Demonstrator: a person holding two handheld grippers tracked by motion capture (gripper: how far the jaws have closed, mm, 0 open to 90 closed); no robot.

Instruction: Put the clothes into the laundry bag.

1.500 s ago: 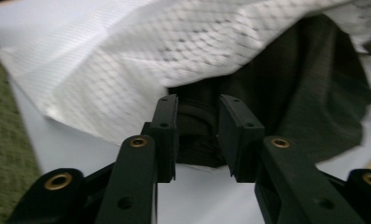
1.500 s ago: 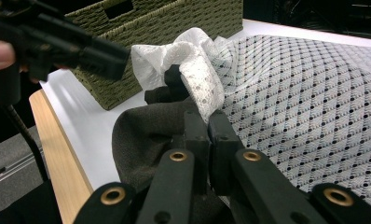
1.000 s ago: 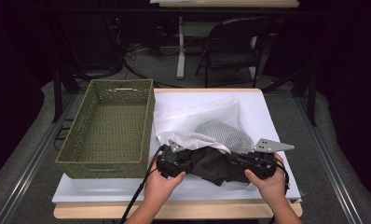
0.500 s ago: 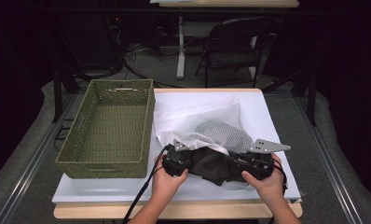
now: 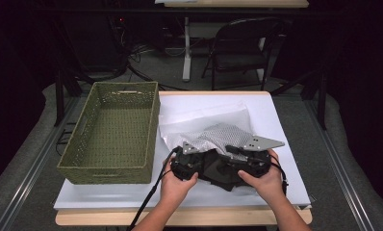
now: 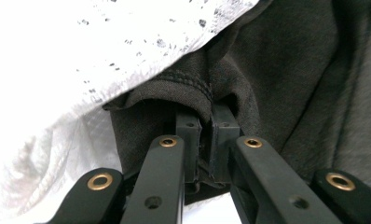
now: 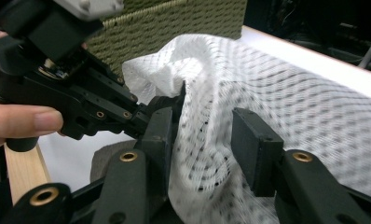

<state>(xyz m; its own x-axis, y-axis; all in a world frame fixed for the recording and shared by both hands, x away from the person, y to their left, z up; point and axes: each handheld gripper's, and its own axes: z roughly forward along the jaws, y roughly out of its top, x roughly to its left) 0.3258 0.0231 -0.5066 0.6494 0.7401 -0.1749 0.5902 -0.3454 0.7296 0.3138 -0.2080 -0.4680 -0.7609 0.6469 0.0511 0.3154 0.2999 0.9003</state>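
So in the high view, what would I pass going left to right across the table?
Green basket → left gripper clamped on dark cloth → right gripper, jaws just opening around white mesh bag.

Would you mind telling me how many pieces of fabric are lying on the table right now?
2: a white mesh laundry bag right of the green woven basket, and a dark grey cloth at its near edge, between the two grippers. More may be hidden under the bag.
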